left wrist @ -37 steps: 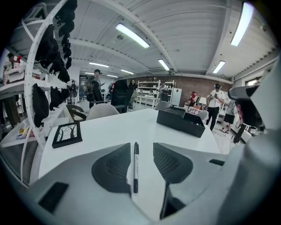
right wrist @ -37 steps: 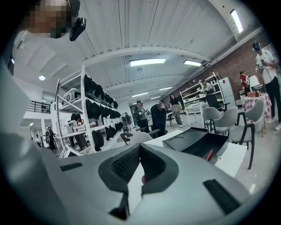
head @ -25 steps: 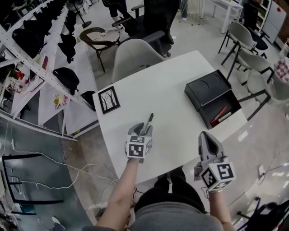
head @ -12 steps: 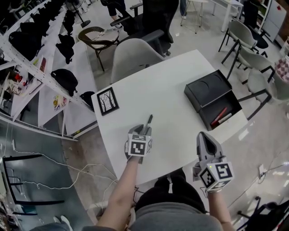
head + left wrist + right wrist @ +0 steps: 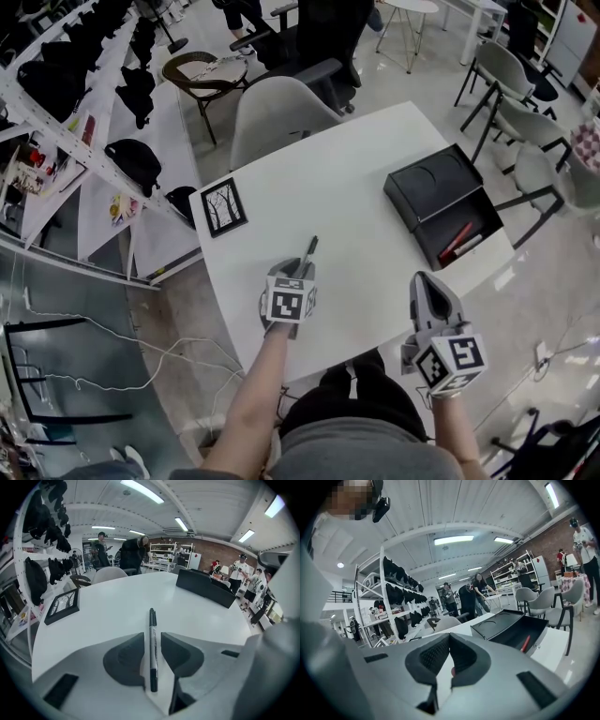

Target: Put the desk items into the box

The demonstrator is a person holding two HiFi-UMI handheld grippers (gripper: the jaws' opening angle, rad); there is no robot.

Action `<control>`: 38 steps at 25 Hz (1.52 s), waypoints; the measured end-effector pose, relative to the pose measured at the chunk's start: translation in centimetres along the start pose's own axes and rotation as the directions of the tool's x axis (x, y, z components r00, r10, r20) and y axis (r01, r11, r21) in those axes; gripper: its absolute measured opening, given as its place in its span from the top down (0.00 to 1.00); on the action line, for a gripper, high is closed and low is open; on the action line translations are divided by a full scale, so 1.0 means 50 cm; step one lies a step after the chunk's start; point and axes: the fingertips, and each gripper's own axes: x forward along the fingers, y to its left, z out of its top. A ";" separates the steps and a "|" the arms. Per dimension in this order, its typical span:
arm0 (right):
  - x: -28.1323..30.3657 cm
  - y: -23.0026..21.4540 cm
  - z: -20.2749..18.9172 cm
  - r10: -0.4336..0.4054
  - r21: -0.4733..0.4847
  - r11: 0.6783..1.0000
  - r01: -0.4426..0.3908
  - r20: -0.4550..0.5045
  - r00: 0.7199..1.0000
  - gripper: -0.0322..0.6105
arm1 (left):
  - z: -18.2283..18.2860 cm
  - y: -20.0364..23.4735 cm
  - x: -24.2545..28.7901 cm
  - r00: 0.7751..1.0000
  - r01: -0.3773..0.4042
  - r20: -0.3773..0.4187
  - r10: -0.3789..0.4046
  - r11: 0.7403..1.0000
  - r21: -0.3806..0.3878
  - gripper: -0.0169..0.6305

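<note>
There go the left gripper's (image 5: 152,637) jaws, just narrowing around the black marker (image 5: 152,619) lying on the near table (image 5: 347,169). Slim gaps show either side, so the lift looks close, while the right gripper (image 5: 449,641) hangs empty, jaws together. Count: one marker, one picture frame (image 5: 226,207) left, one open box (image 5: 427,183) right, two pens (image 5: 456,240) inside.

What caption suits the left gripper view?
Left gripper, jaws just closing, straddles a black marker on the white table.

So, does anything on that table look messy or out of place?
Nothing stands out. The white table is tidy: a picture frame lies flat near its edge, the black box sits open with a red pen inside, and a marker lies between the left tongs, whose jaws have just been closing toward it.
</note>
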 end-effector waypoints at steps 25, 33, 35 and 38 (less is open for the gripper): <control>-0.015 0.008 0.001 -0.029 -0.008 1.000 0.029 0.011 1.000 0.95 | 0.057 -0.025 -0.049 0.995 0.035 0.089 -0.038 0.999 0.039 0.90; -0.050 0.025 0.006 -0.053 -0.021 0.998 0.054 0.046 0.998 0.95 | 0.122 -0.057 -0.117 0.974 0.080 0.206 -0.090 0.995 0.058 0.90; -0.062 0.029 0.005 -0.063 -0.020 0.998 0.064 0.055 0.997 0.95 | 0.137 -0.064 -0.136 0.967 0.087 0.232 -0.102 0.994 0.072 0.90; -0.083 0.029 0.005 -0.083 -0.015 0.996 0.084 0.071 0.994 0.95 | 0.156 -0.080 -0.162 0.956 0.101 0.267 -0.123 0.990 0.095 0.90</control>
